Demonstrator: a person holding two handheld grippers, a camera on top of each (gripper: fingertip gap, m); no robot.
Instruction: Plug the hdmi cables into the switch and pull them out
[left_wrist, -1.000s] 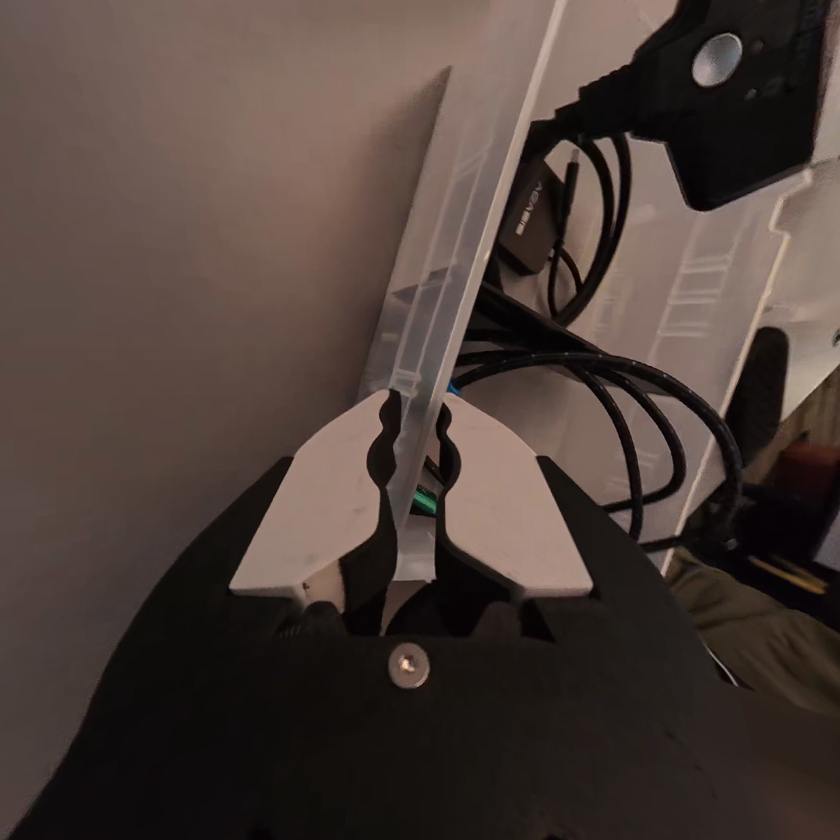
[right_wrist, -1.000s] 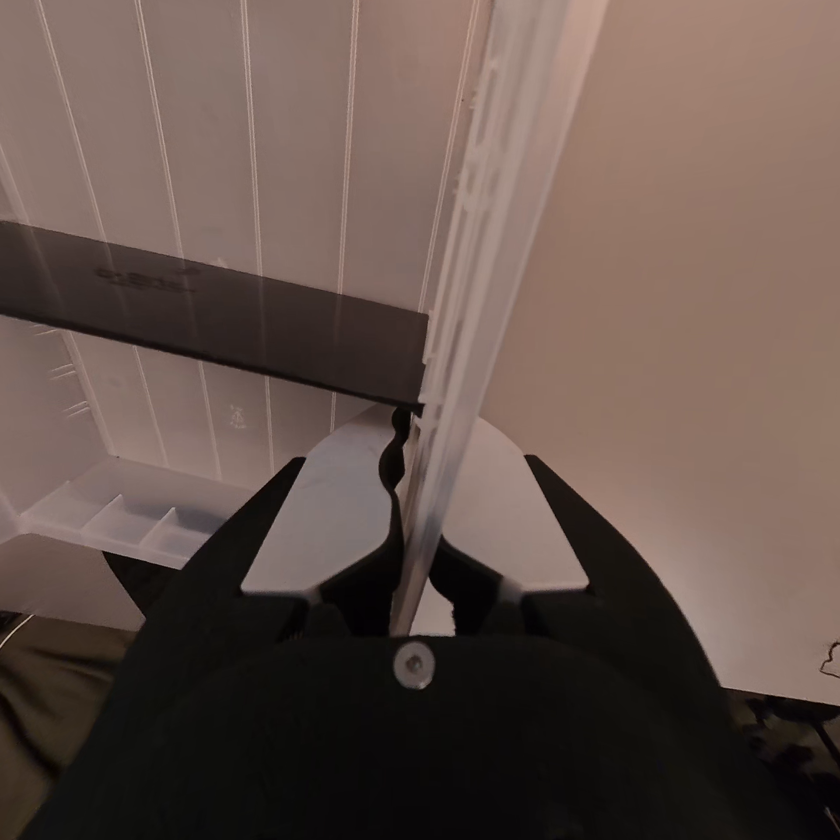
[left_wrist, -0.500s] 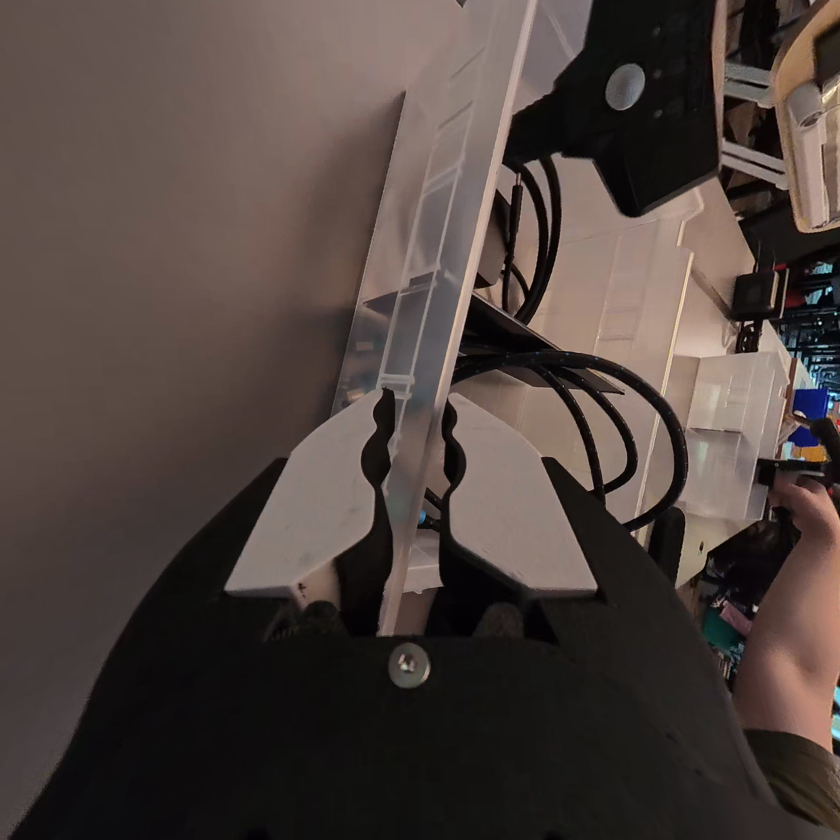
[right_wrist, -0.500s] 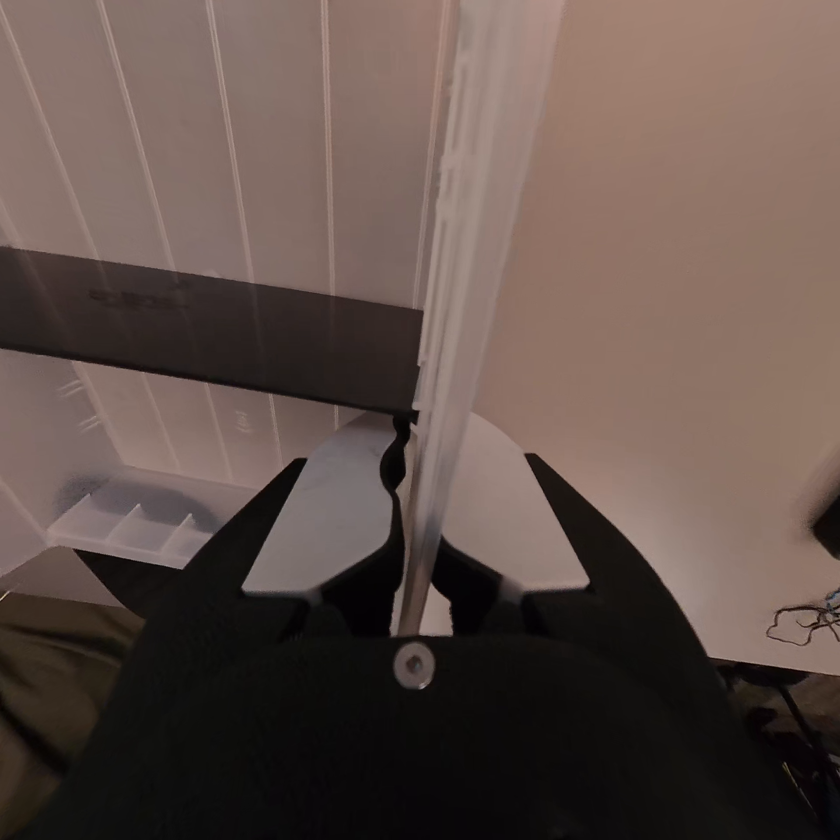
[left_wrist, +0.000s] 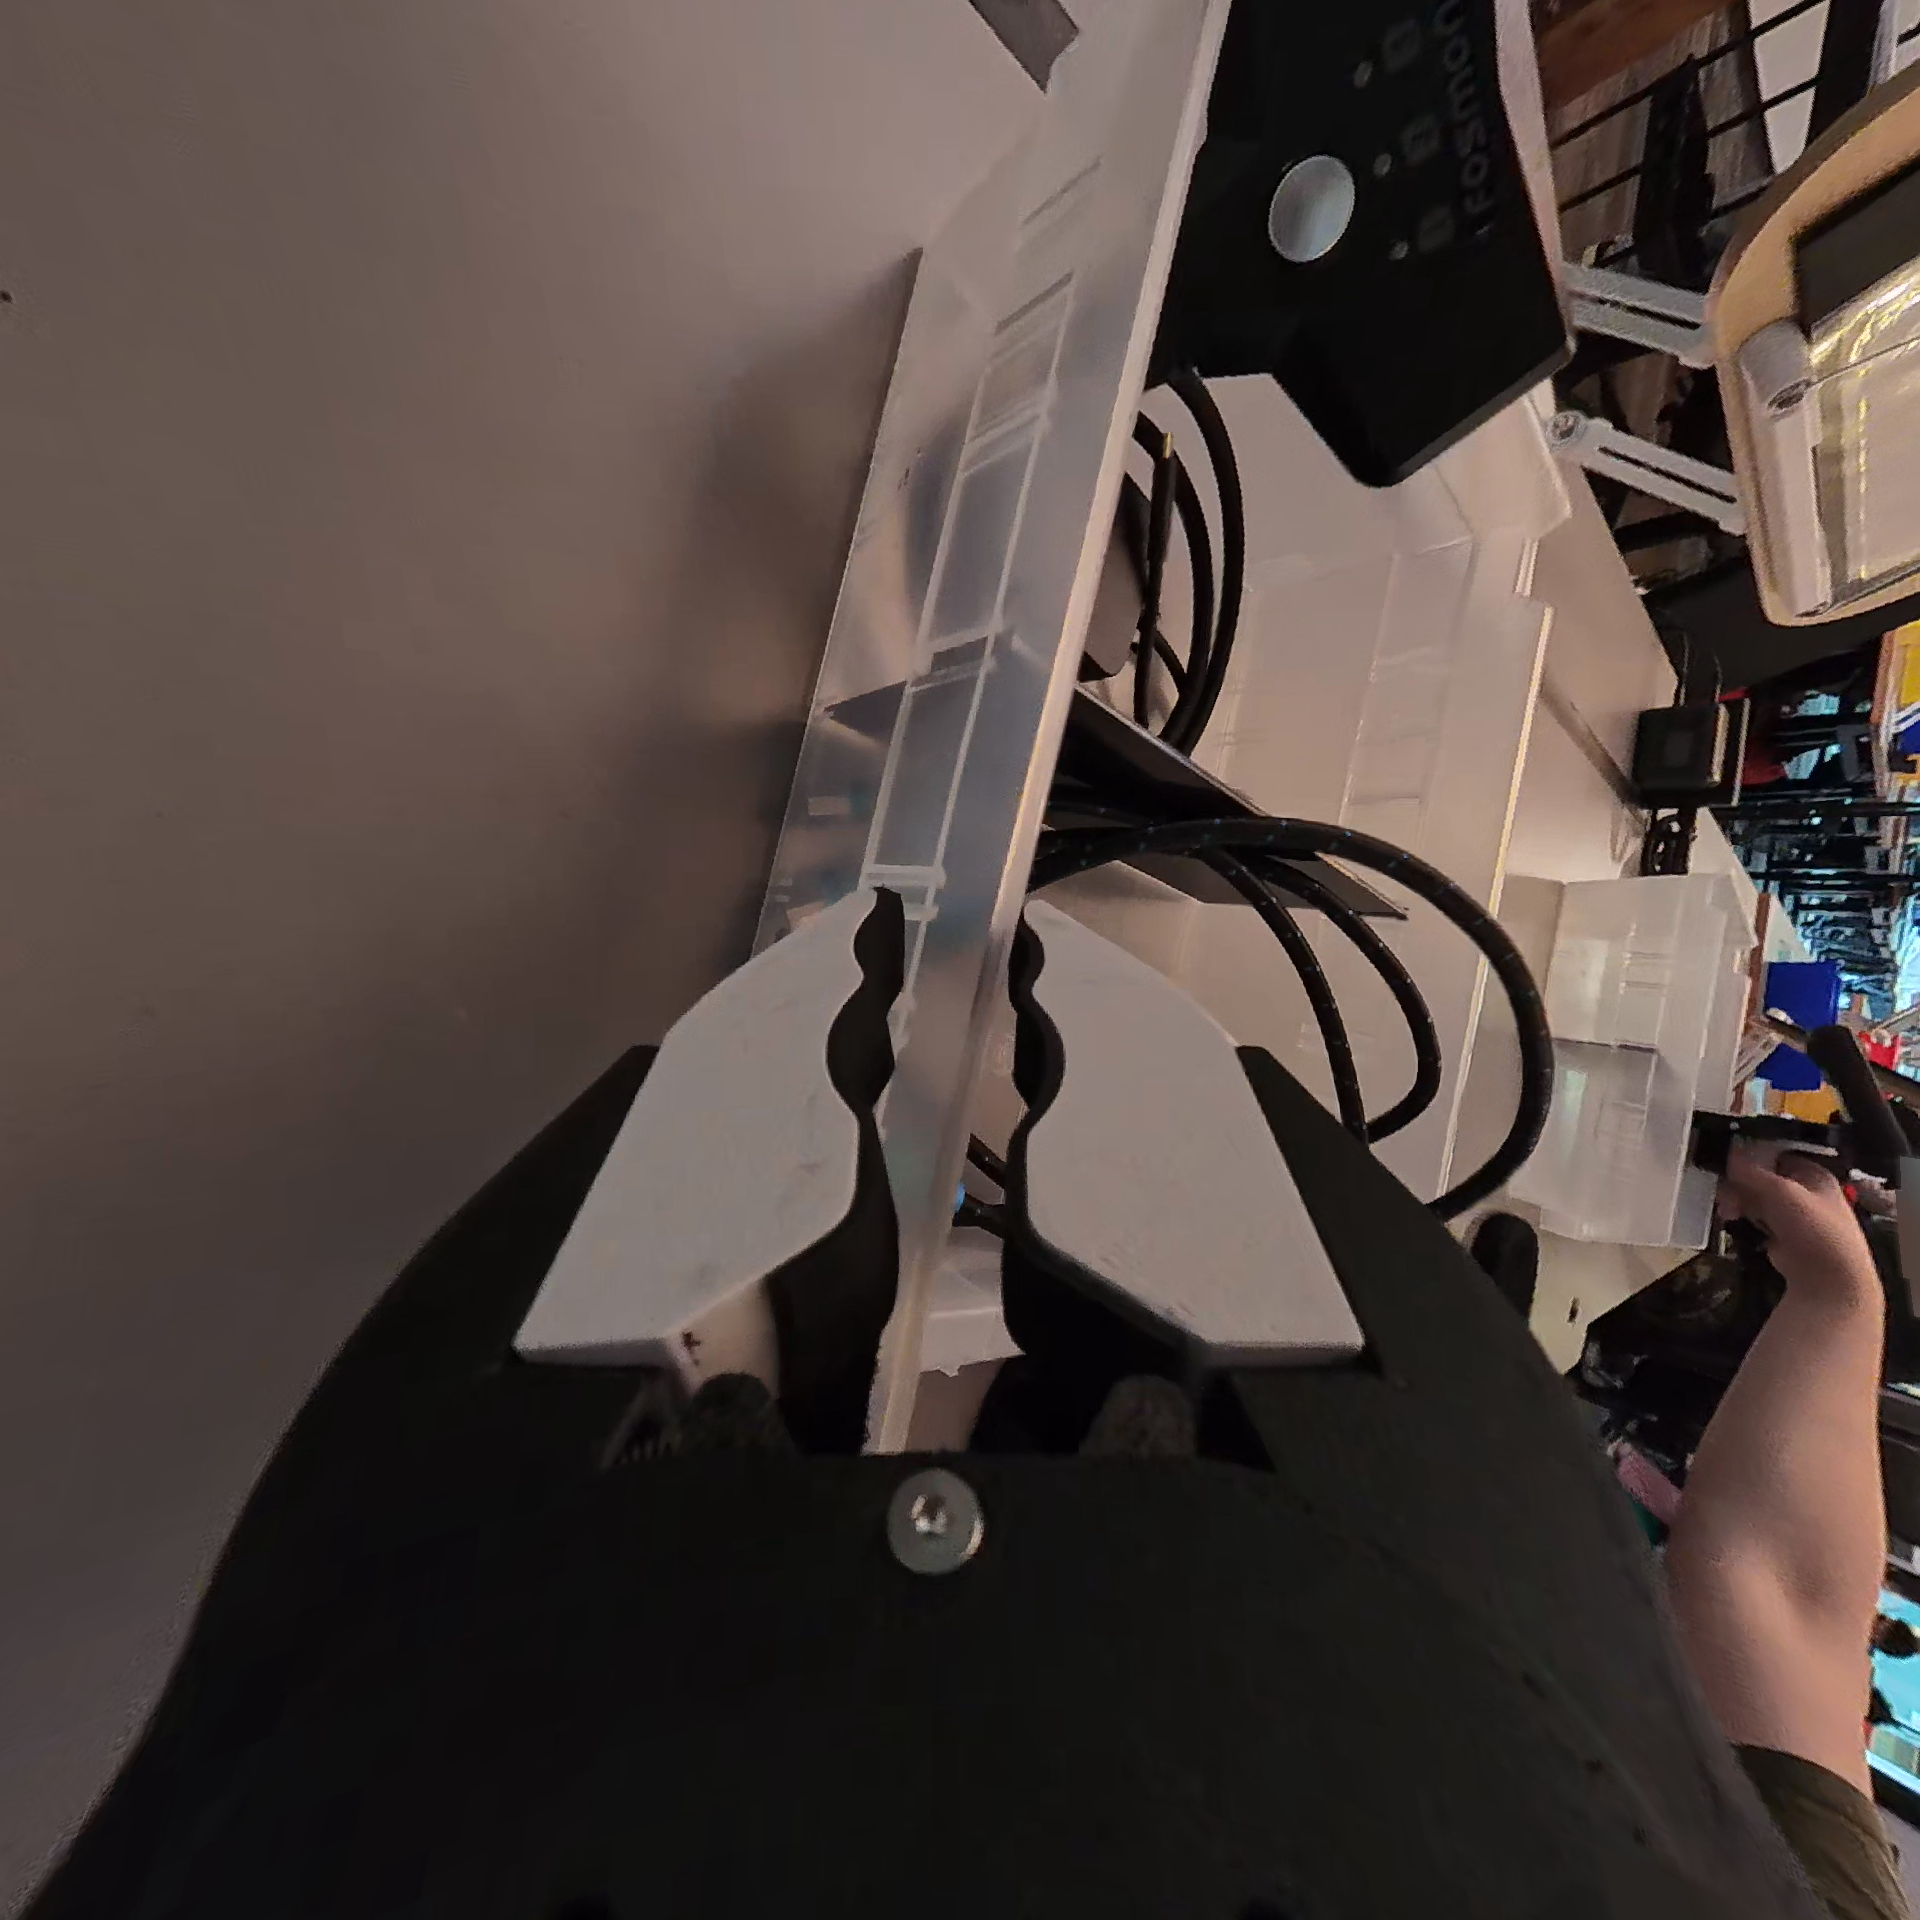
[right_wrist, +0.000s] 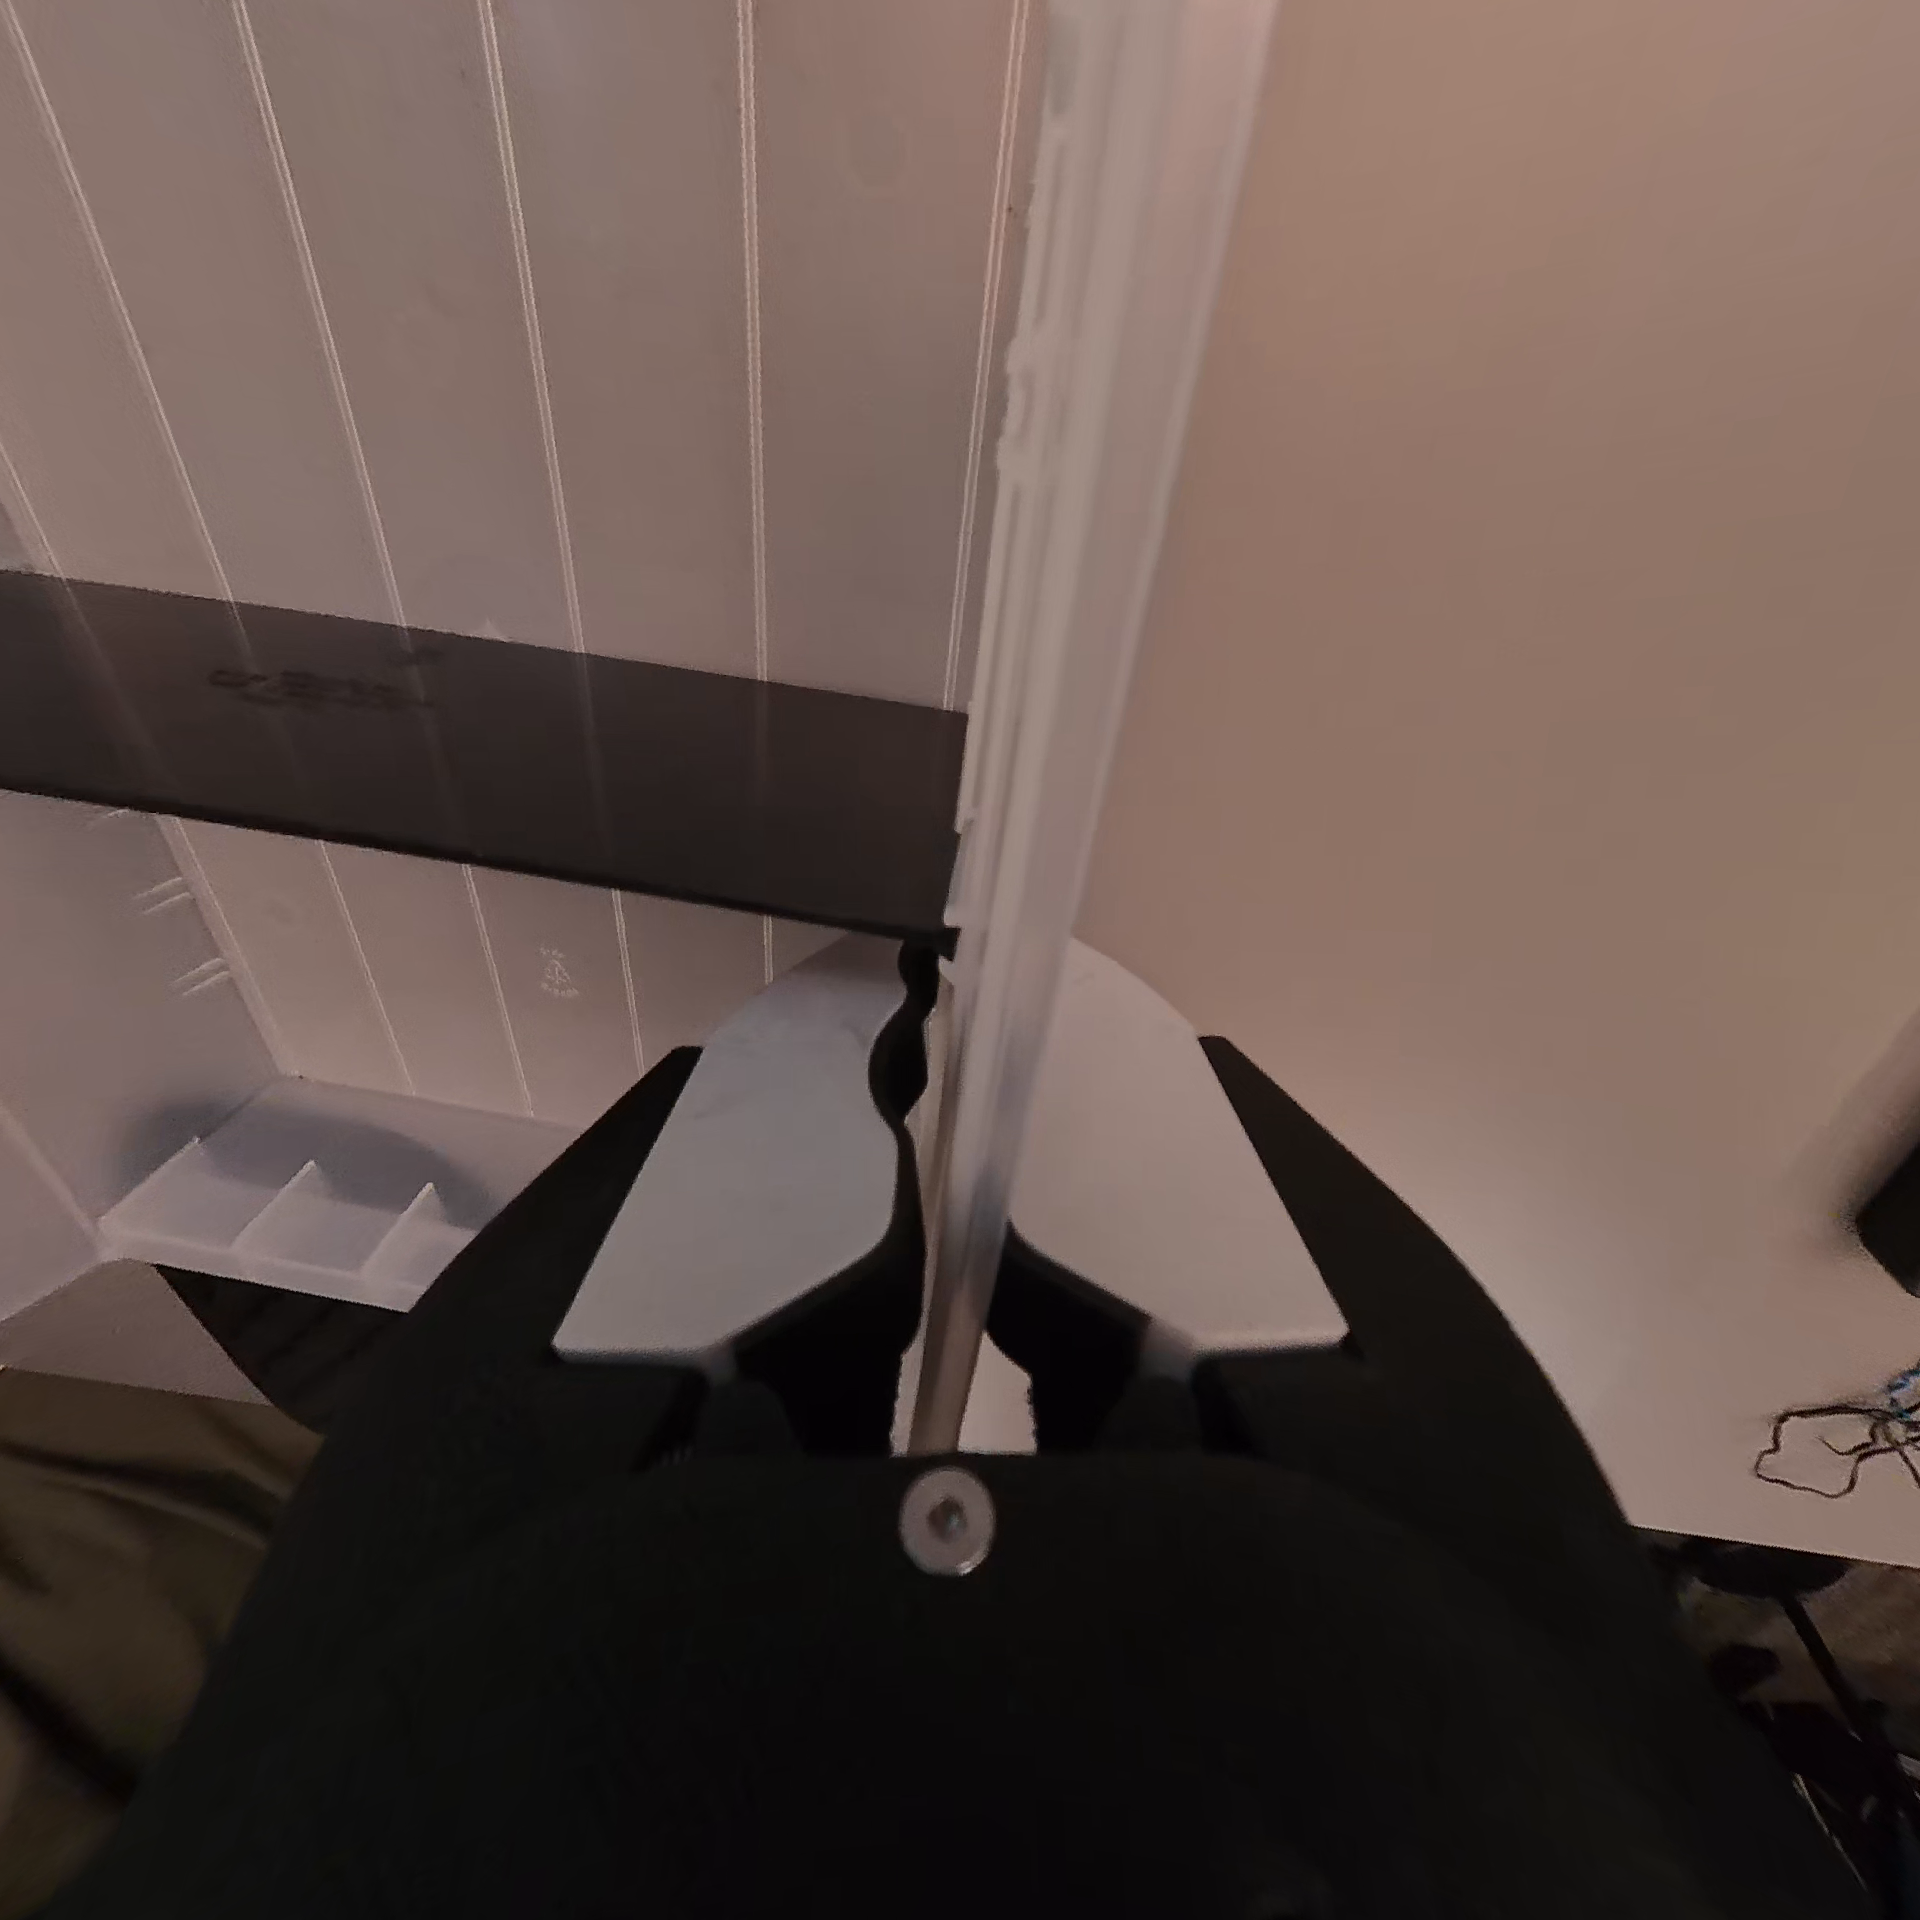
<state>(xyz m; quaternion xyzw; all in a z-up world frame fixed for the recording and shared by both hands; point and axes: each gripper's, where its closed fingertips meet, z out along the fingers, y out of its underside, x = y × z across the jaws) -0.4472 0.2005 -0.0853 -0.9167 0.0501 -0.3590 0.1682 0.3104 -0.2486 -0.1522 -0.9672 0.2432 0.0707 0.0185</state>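
A clear plastic bin (left_wrist: 997, 623) holds the black HDMI switch (left_wrist: 1382, 208) with a round silver button, and black braided HDMI cables (left_wrist: 1382, 935) looped below it. My left gripper (left_wrist: 951, 925) is shut on the bin's side wall, one finger outside and one inside. My right gripper (right_wrist: 977, 966) is shut on the bin's other side wall (right_wrist: 1101, 520). In the right wrist view the ribbed bin floor (right_wrist: 520, 312) shows, with a flat black strip (right_wrist: 520, 748) across it. Whether any cable is plugged into the switch is hidden.
The white tabletop (left_wrist: 364, 623) lies to the left of the bin; it also shows in the right wrist view (right_wrist: 1558, 623). A small tangle of thin wire (right_wrist: 1829, 1444) lies near its edge. More clear bins (left_wrist: 1621, 1039) and a person's arm (left_wrist: 1787, 1455) are at the right.
The bin and both grippers have swung together, so the switch sits nearer the top of the left view and the room behind has come into sight. Both grips are unchanged.
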